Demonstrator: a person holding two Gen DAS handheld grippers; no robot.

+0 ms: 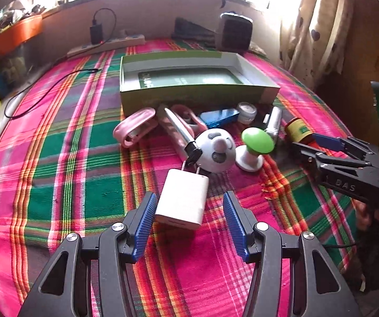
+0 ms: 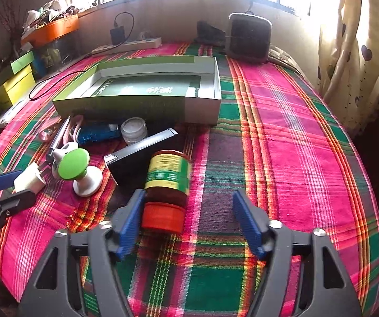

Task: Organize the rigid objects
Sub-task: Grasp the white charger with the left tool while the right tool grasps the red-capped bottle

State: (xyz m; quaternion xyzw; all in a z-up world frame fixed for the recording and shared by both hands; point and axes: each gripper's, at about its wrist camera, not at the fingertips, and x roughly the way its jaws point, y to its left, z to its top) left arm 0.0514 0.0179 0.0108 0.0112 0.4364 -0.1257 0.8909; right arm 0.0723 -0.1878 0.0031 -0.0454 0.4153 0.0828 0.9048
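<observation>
Behind the clutter, your shallow green box (image 1: 197, 93) holds only a flat green card (image 2: 147, 87). Left tongs (image 1: 188, 206) gape around the smooth white charger (image 1: 183, 198). Right tongs (image 2: 186, 219) stand apart; one ribbed pad (image 2: 130, 222) touches the toppled red-capped jar (image 2: 167, 185).

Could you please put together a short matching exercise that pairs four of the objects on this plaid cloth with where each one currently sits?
Things:
1. white charger
2. red-capped jar
3. small clear pot
4. green box

Places:
A. lying on its side, cap toward the right gripper, against its left finger
B. farthest back, open top up, behind the pile
C. between the open fingers of the left gripper
D. just in front of the box wall, beside the blue item

Pairs: 1-C, 2-A, 3-D, 4-B
</observation>
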